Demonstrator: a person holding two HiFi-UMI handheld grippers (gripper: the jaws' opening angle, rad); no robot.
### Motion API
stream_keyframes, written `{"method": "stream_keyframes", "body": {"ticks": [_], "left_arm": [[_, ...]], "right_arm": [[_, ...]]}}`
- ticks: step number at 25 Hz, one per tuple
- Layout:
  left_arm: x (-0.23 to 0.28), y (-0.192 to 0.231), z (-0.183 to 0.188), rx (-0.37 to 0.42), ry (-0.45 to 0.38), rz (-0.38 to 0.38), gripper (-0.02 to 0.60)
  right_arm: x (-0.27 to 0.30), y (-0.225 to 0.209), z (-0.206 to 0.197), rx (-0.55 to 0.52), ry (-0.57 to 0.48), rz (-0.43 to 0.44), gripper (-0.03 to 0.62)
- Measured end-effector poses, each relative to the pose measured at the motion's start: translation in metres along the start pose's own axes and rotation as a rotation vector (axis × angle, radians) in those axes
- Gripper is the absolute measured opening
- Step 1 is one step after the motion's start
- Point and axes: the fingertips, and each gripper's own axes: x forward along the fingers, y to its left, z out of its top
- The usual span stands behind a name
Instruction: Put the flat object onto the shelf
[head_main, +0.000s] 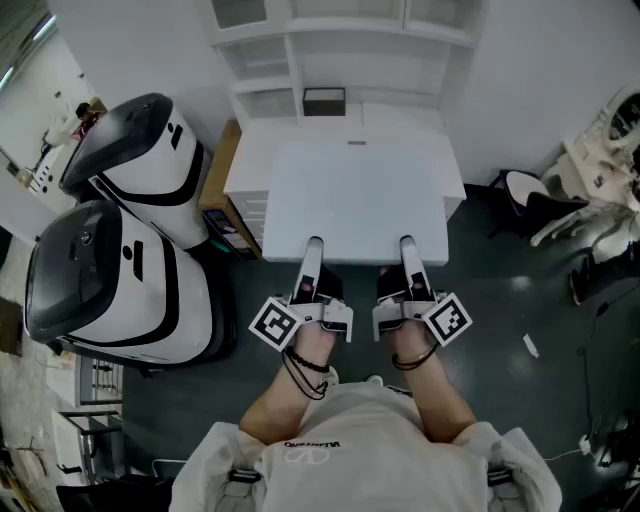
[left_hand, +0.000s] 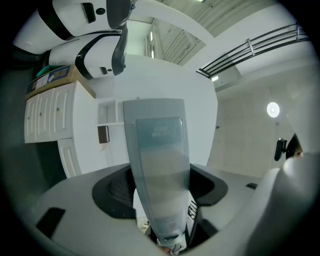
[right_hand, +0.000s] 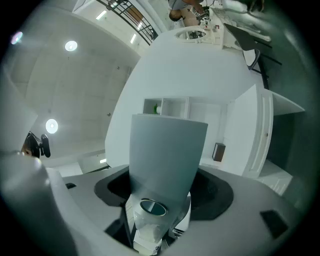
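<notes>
**Item: flat object.** Large white panel (head_main: 355, 200). Appears to lie flat on the white counter (head_main: 290, 130) in front of me, near edge toward my body, far edge near the foot of the shelf unit (head_main: 290, 50). Not on the shelf yet.

**Item: my left gripper** (head_main: 313, 252). Jaws spread wide. Upper jaw is laid over the panel's near edge, left of ctr. Its own view shows no pinch, only the grey jaw against white furniture.

**Item: my right gripper** (head_main: 407, 250). Same setup: jaws spread, upper jaw over the near edge, right of ctr. Nothing clamped that I can see.

**Item: shelf unit.** White, open cubbies. Small dark box (head_main: 323, 100) sits in the low middle cubby; the other cubbies I can see look free.

**Step, by my read:** pre-grasp. Both grippers sit at the edge, approx. symmetric, grip not closed.

**Next move needs:**
- Close both grippers together on the near edge so the panel doesn't skew.
- Lift w/ hands matched, then carry fwd & up to an opening wide enough.
- Keep clear of the dark box.
- The panel is broad and would be held from one edge only, so the far end will prob. droop: firm bite, slow raise.
</notes>
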Motion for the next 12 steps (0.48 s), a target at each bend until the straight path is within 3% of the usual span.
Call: {"method": "stream_keyframes", "body": {"ticks": [12], "left_arm": [[0.0032,0.0057,0.0057,-0.028,0.019,-0.004,0.302]], "right_arm": [[0.0064,0.0007,-0.0044,-0.033,-0.021,0.002,0.333]]}}
